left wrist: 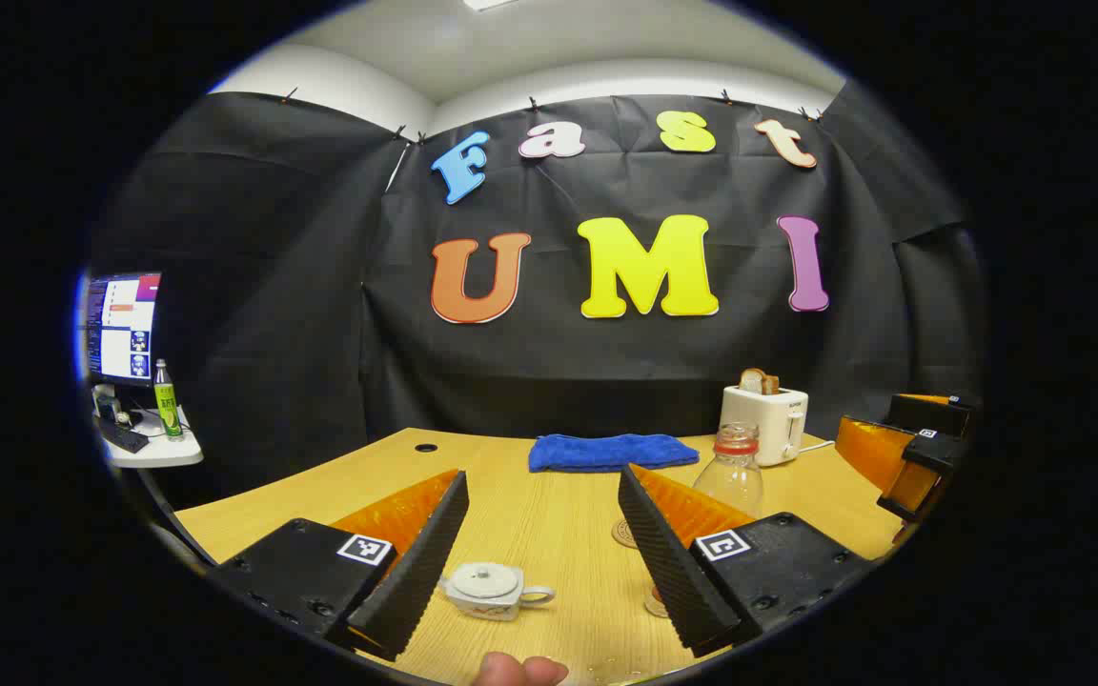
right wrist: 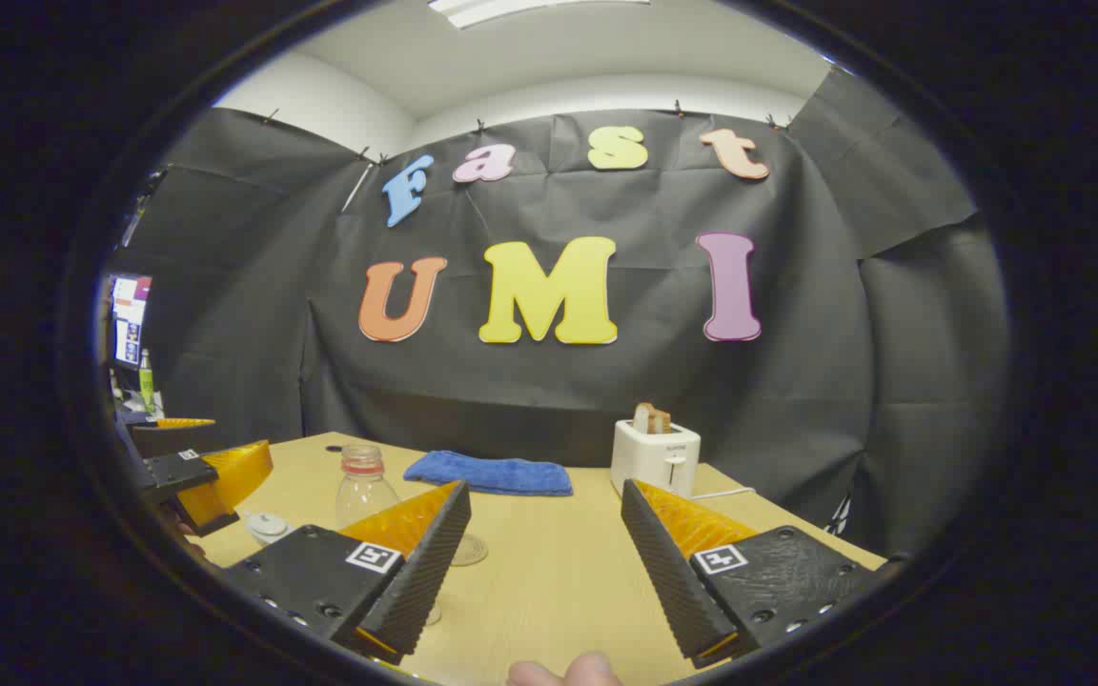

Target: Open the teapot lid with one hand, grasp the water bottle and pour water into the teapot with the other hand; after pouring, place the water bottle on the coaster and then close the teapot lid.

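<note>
Teapot (left wrist: 489, 588), lid on, sits near, between wide-open left gripper (left wrist: 543, 562) fingers, untouched. Water bottle (left wrist: 732, 469), looks empty, stands farther right by coaster (left wrist: 624, 533). Right gripper (right wrist: 545, 564) wide open, holds nothing.

The table (left wrist: 549, 514) looks like pale wood with a fine straight grain and a matt, smooth face. The teapot (left wrist: 487, 589) is glossy white glazed ceramic, lid (left wrist: 483, 575) included. The bottle (left wrist: 732, 472) is clear, shiny plastic. The towel (left wrist: 611, 451) is soft, nubby blue cloth. The toaster (left wrist: 766, 422) has a smooth white plastic-looking shell with a slight sheen. The left gripper (left wrist: 549, 534) and right gripper (right wrist: 549, 543) both have ribbed, matt finger faces. The coaster (left wrist: 623, 533) looks woven, though it is too small to be sure.
</note>
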A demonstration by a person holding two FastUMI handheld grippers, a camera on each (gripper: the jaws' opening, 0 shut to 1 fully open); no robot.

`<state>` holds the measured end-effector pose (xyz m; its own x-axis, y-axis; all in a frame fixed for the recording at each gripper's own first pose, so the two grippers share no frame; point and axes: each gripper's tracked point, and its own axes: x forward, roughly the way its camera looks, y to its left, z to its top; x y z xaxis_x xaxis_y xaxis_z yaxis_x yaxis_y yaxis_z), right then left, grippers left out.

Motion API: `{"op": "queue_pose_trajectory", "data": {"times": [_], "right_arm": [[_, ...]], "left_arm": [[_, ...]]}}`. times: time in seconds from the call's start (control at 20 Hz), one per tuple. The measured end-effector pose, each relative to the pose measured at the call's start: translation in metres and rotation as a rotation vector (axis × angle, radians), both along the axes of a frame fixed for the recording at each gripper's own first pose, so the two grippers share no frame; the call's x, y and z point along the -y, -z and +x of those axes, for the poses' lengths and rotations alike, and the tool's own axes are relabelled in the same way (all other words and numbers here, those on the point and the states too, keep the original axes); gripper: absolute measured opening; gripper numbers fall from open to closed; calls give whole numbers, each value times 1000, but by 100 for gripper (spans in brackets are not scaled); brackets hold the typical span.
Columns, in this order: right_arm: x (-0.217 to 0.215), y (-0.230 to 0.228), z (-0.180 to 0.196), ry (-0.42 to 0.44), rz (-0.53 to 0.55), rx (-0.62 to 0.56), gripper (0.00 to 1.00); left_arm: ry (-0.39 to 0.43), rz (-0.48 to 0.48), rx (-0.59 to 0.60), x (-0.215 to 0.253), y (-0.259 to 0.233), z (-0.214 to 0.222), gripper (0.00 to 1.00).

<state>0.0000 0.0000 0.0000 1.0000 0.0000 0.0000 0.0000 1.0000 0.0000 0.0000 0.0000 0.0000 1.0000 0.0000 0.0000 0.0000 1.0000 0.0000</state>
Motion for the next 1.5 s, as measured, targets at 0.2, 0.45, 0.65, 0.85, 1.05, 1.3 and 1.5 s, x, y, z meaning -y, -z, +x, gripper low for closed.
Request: {"op": "queue_pose_trajectory", "data": {"times": [0.2,0.45,0.65,0.85,1.05,1.3,1.5], "right_arm": [[-9,7,-7,-31,-8,24,95],[-15,5,-21,-48,-4,16,97],[-13,-8,-33,-44,-46,54,97],[-10,-9,-31,-19,-19,61,97],[-17,0,-27,-34,41,50,95],[-12,11,-30,-35,36,30,95],[-9,19,-28,-31,46,32,95]], "left_arm": [[-16,-14,3,-10,6,-11,99],[-16,5,9,-13,0,-21,99],[-14,1,23,-15,-6,-27,99],[8,10,1,-13,5,-27,99],[41,33,-32,-13,21,-30,99],[60,-4,-54,-23,41,-29,99],[73,0,-92,-28,53,-22,99]]}}
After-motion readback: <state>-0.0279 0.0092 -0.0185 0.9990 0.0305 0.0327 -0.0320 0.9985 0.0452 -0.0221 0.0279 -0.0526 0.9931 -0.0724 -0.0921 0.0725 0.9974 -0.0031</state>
